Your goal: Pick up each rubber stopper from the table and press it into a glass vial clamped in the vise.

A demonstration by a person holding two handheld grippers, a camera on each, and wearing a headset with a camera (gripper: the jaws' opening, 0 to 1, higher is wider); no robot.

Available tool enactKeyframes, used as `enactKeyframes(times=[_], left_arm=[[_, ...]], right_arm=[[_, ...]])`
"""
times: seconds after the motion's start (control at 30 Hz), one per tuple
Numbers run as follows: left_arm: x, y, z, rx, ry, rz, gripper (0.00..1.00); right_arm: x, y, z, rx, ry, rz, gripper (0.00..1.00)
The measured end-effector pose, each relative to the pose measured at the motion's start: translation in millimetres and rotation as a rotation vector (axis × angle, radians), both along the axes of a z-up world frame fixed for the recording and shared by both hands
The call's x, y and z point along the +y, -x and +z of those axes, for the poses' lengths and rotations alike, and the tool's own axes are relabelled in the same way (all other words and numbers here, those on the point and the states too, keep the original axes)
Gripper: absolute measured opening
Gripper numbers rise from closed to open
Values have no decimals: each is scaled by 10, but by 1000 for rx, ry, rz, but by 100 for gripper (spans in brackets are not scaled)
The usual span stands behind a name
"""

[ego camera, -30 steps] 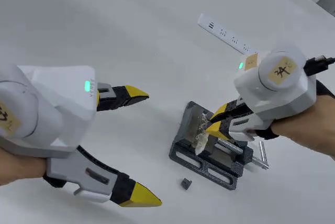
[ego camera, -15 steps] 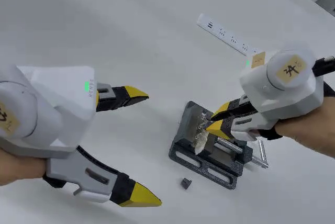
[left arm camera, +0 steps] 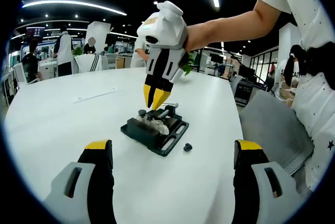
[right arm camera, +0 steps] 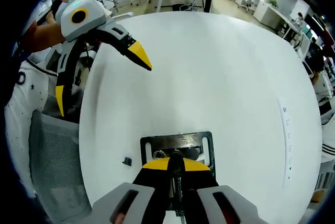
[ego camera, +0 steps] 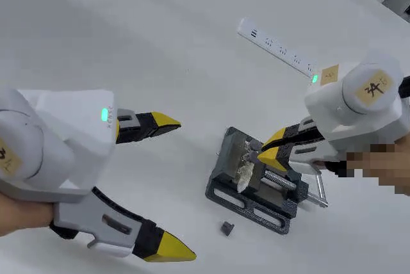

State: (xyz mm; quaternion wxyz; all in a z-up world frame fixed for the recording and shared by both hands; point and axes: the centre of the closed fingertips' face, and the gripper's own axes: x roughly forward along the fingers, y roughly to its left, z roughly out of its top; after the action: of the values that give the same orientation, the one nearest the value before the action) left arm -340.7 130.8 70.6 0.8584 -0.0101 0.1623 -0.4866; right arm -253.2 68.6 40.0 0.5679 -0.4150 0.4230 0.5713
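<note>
The right tongs (ego camera: 262, 151) are drawn together to a narrow tip directly above the vise (ego camera: 253, 207), over the glass vial (ego camera: 245, 173) clamped in it. Whether a stopper is pinched between the tips cannot be told, though a dark sliver seen between them in the right gripper view may be one. The left tongs (ego camera: 186, 187) are spread wide with nothing held, well to the left of the vise. One loose rubber stopper (ego camera: 227, 226) lies on the bench (ego camera: 160, 31) just in front of the vise base, on the person's side.

The main risk is judged to be an off-axis press. If the tips are brought down beside the vial mouth rather than square onto it, the glass could be chipped or levered sideways in the clamp. A stopper gripped only at its edge could also be squeezed out and flicked away across the bench. The vise does not appear to be fastened down, so it could be shoved by any sideways force. The loose stopper is small and could be nudged out of reach if the wide tongs are closed on it at a slant (the power strip (ego camera: 275, 47) beyond the vise is well clear).
</note>
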Motion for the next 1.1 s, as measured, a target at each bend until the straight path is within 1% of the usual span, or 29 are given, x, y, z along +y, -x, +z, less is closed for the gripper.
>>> enactKeyframes(times=[0.47,0.73,0.93,1.1], left_arm=[[-15,-8,-4,5,-1,-6,96],[1,-18,-8,6,0,-2,95],[4,-30,-12,10,4,2,95],[-8,-36,-7,8,9,3,95]], right_arm=[[7,-5,-67,8,3,6,1],[-4,-8,-107,11,7,4,1],[-1,-17,-103,6,10,5,1],[-3,-17,-105,13,10,-1,1]])
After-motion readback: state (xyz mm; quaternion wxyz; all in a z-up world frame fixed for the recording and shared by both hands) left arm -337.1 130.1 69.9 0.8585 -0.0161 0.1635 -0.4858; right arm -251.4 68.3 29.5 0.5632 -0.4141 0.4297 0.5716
